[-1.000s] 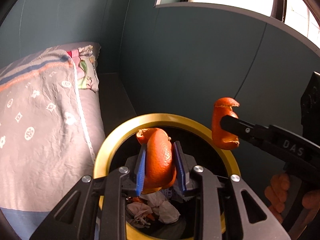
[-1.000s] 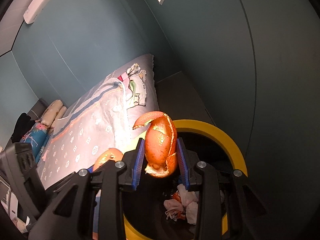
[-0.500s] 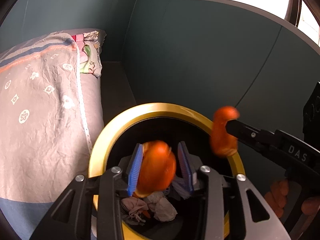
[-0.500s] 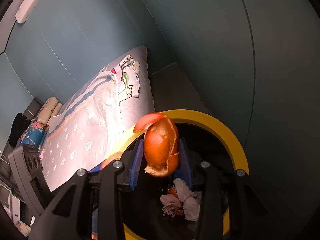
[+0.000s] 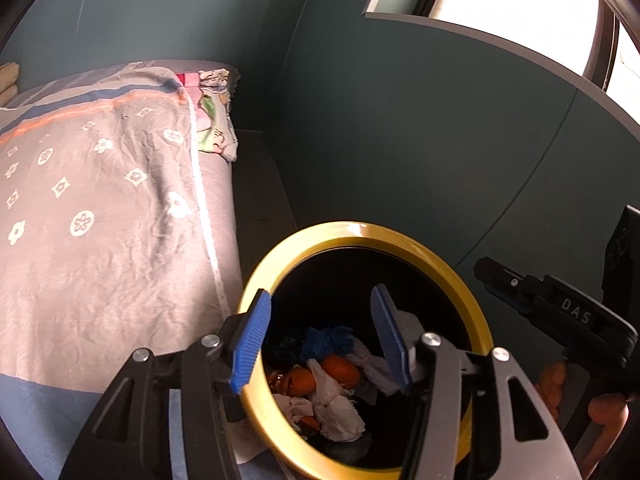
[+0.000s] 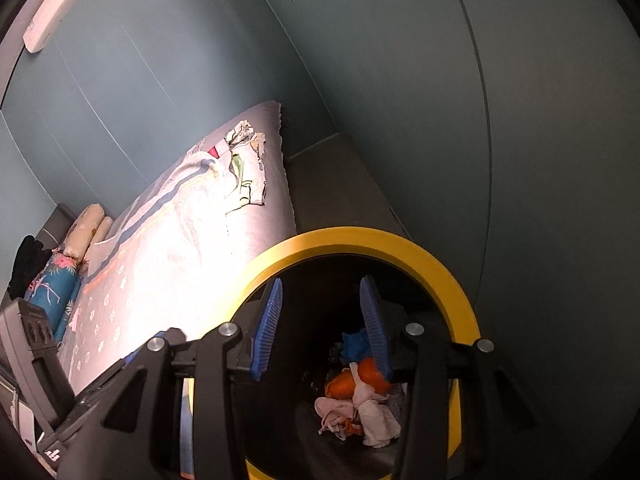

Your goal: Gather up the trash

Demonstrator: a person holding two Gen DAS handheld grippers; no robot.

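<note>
Left wrist view: the left hand-held gripper (image 5: 320, 336) hangs over the yellow-rimmed bin (image 5: 256, 304), jaws opening with nothing between them. Orange peels (image 5: 340, 370) lie among crumpled tissues (image 5: 338, 416) at the bottom (a blue scrap beside them). The right hand-held gripper (image 6: 322, 326), also over the bin, is opening and empty too. Beyond lies the bed (image 5: 100, 200), then the teal wall (image 5: 400, 120).

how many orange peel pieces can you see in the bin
2 clearly: one orange peel beside the white tissues at the bottom of the bin, another orange peel piece just left of it. Small orange scraps show lower down; more may lie hidden beneath the tissues.
</note>
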